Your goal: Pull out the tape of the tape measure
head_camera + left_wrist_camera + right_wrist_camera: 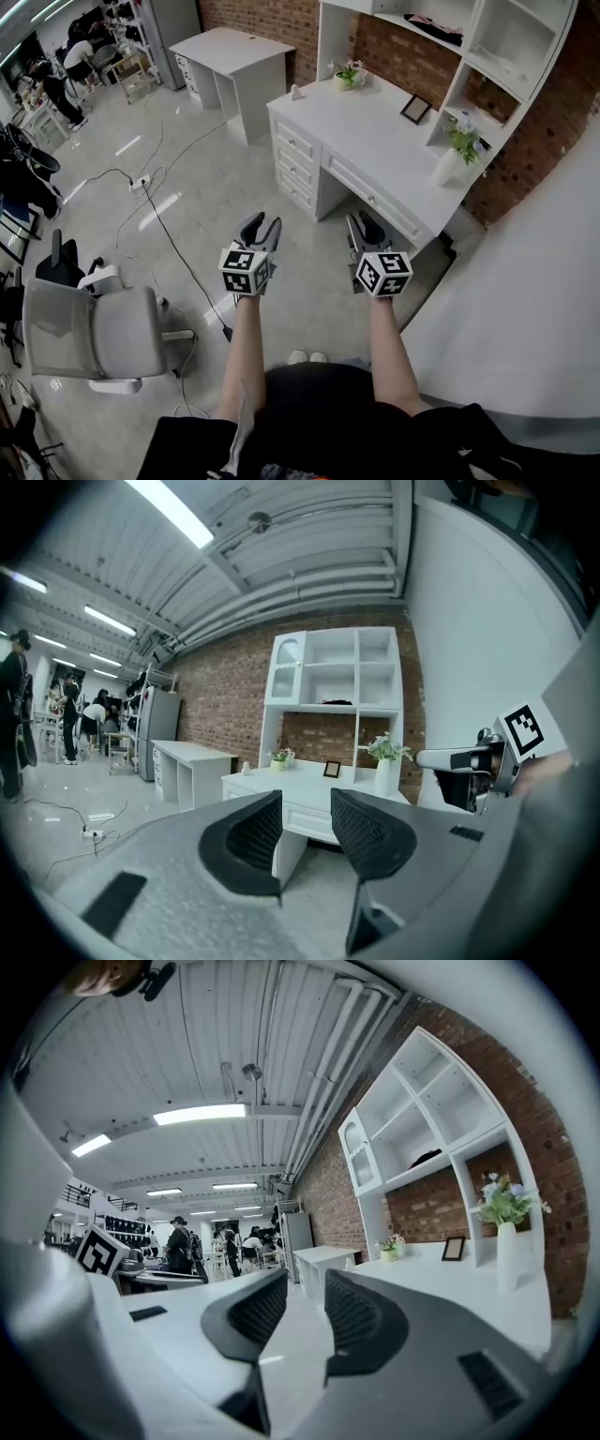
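No tape measure shows in any view. In the head view my left gripper (pixel 260 226) and right gripper (pixel 362 225) hang side by side in the air above the floor, held out on bare forearms and pointing toward the white desk (pixel 375 141). In the left gripper view my left gripper (pixel 307 832) has a clear gap between its ribbed pads and nothing in it. My right gripper (pixel 307 1312) is also open and empty in the right gripper view. Each gripper shows in the other's view: the right one (pixel 469 759) and the left one (pixel 120 1262).
The desk carries a hutch of shelves (pixel 450 37), a vase of flowers (pixel 450 155), a small picture frame (pixel 415 110) and a potted plant (pixel 349 77). A second white desk (pixel 234 56) stands further back. A grey office chair (pixel 94 337) and floor cables (pixel 169 234) lie to the left. People stand at the far left.
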